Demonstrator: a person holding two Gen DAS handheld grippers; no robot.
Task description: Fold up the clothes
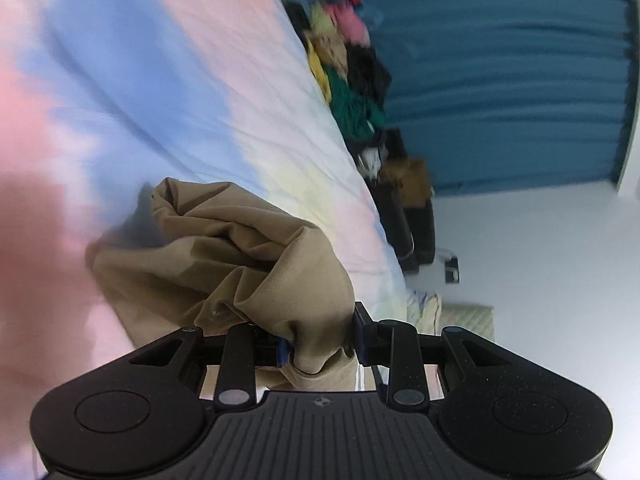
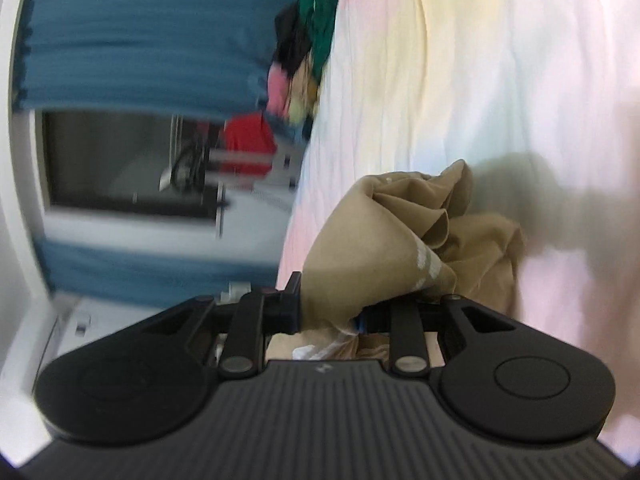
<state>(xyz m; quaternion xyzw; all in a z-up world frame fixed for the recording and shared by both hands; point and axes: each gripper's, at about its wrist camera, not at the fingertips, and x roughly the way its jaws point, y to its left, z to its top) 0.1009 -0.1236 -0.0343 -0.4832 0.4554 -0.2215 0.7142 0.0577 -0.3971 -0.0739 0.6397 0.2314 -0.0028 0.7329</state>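
A crumpled tan garment point(image 1: 224, 248) hangs bunched over the pastel tie-dye bed sheet point(image 1: 160, 80). My left gripper point(image 1: 320, 346) is shut on a fold of the tan garment, which fills the gap between its blue-padded fingers. In the right wrist view my right gripper point(image 2: 332, 312) is shut on another part of the same tan garment point(image 2: 380, 248), near a patch of white stripes. Both views are tilted sideways and blurred. The sheet point(image 2: 480, 80) lies behind the cloth.
A pile of mixed clothes point(image 1: 352, 92) in green, black, yellow, pink and red lies along the bed's far edge, also in the right wrist view point(image 2: 308, 52). A blue curtain point(image 1: 500, 80) and white wall stand beyond. A window point(image 2: 120, 160) shows on the right wrist view.
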